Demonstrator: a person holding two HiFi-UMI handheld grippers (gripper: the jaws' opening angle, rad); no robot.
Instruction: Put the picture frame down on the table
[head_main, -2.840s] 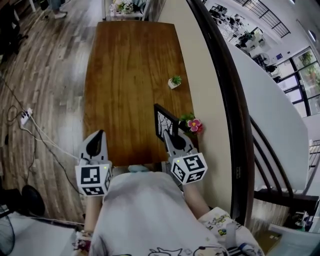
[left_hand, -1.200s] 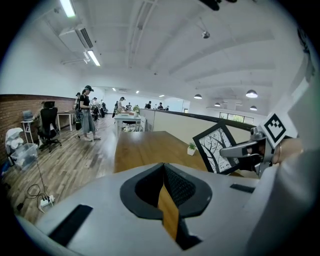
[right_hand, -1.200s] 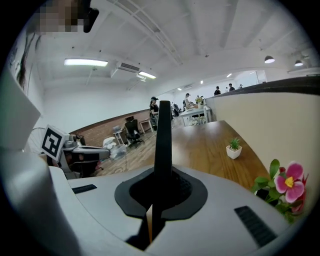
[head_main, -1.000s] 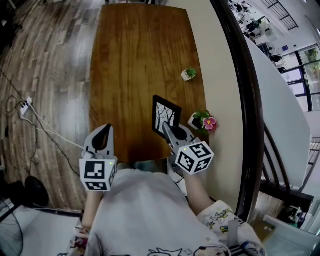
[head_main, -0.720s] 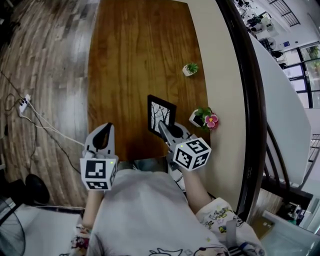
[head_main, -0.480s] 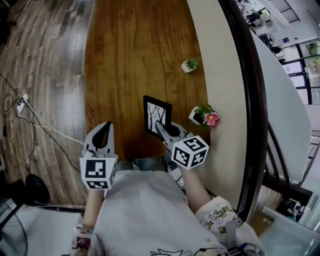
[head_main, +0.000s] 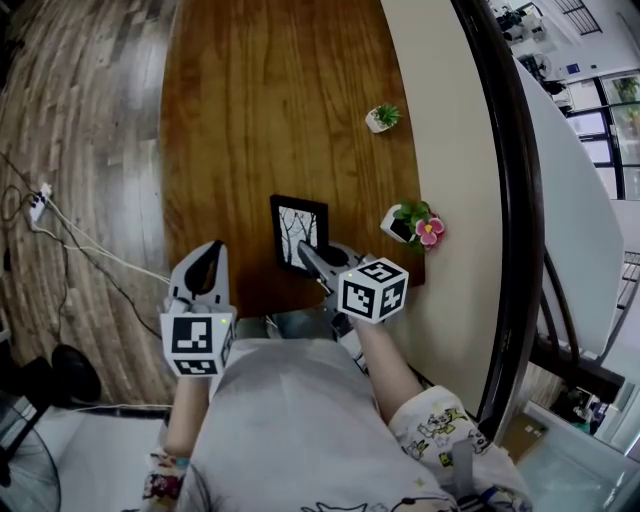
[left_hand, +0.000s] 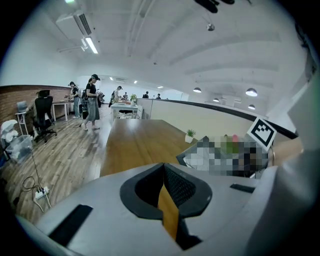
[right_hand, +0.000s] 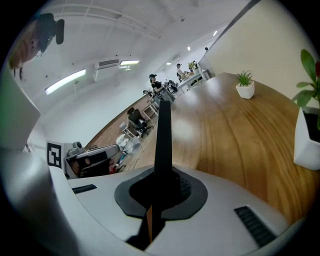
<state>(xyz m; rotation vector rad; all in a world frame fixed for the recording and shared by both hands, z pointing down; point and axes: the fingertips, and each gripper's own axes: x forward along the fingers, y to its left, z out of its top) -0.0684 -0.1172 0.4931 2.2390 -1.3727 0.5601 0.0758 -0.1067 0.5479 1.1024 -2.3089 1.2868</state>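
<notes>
**Head view: frame pinched on edge over the near end of the table**

Head view first: the picture frame (head_main: 298, 232) sits straight ahead of the right gripper (head_main: 305, 254), its near edge caught in the jaws, over the near end of the long wooden table (head_main: 260, 120). I cannot tell whether its lower edge touches the wood.

In the right gripper view the frame rises edge-on from between the two pads as a thin, dark, upright strip, and the jaws are clamped onto it.

The left gripper (head_main: 208, 262) hangs apart at the table's near left corner. Its jaws are pressed together with nothing between them, and only a sliver of tabletop shows through the notch below the pads.

The frame is a flat rectangle with a black border around a white print of bare dark branches. The tabletop is warm brown wood with a long grain and a slight sheen.

Just right of the frame stands a white pot with green leaves and a pink flower (head_main: 412, 224). A smaller white pot with a green tuft (head_main: 381, 118) stands farther up the right edge. Both grippers have pale grey shells with ribbed black pads.
</notes>
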